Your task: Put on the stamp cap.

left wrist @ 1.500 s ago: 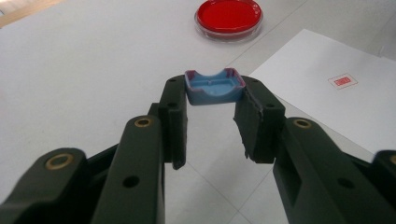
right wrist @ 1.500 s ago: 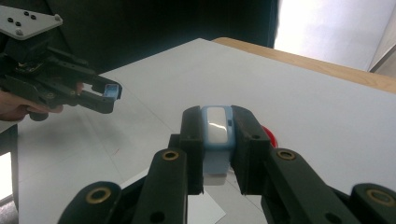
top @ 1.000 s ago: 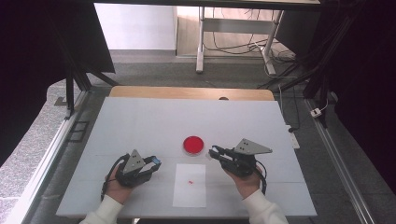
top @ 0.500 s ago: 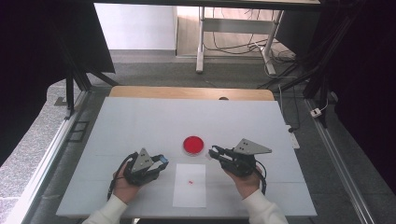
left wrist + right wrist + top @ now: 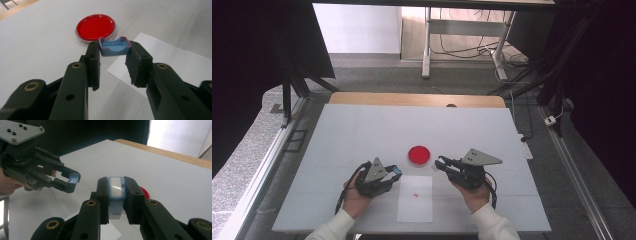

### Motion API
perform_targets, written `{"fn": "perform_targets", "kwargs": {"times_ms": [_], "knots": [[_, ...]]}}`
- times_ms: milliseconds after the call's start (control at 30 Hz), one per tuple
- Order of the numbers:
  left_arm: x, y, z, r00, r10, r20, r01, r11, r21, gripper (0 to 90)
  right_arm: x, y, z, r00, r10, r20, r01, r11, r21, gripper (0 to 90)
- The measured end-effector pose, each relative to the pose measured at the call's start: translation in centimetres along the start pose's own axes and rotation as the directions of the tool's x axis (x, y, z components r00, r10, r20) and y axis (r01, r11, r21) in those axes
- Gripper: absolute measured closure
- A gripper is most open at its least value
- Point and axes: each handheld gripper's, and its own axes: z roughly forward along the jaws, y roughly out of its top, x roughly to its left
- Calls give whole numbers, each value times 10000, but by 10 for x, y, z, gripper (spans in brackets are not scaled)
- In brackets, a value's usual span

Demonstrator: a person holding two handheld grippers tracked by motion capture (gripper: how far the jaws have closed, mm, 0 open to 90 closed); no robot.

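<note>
**A:** Where do the two parts sit right now?

**B:** Your left tool [image 5: 113, 53] is clamped on a small blue cap [image 5: 115, 46], held by its ends with the hollow side turned up in the left gripper view. Your right tool [image 5: 116, 187] is clamped on the blue-and-white case [image 5: 116, 188], which stands lengthwise between the jaws. Both are in the air over the counter [image 5: 362, 130], not resting on it.

**B:** In the high view the two tools face each other across the white sheet [image 5: 416, 197], left one [image 5: 396, 172] pointing right, right one [image 5: 441, 164] pointing left, with a gap between the tips. The red dish [image 5: 419, 155] lies just beyond that gap, untouched.

**A:** So which way is the cap from your case?

**B:** From your right tool, the cap [image 5: 74, 178] lies ahead and to the left, well apart from the case. I judge the next move is bringing them together, and it turns on that offset: the cap's hollow must face the case's end, so you would likely have to roll your left wrist as you close in.
</note>
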Motion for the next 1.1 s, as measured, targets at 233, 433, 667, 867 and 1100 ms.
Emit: {"fn": "perform_targets", "kwargs": {"times_ms": [233, 433, 667, 867, 1100], "knots": [[-4, 5, 7, 9999, 89, 93, -89, 10000, 0, 638, -1, 0, -1, 10000, -15, 64, 15, 10000, -48, 748], [-7, 10, 15, 9995, 225, 199, -225, 9997, 21, 638, -1, 0, -1, 10000, -9, 77, 9, 10000, -48, 748], [-13, 17, 26, 9988, 325, 368, -328, 9994, 64, 638, -1, 0, -1, 9999, -36, 167, 37, 10000, -37, 748], [-20, 28, 42, 9969, 509, 602, -512, 9987, 43, 638, -2, 0, -2, 9998, -45, 208, 47, 9999, -90, 748], [-32, 39, 58, 9925, 854, 871, -859, 9963, 13, 638, -4, 0, -5, 9995, 14, 309, -10, 9999, -143, 748]]}}
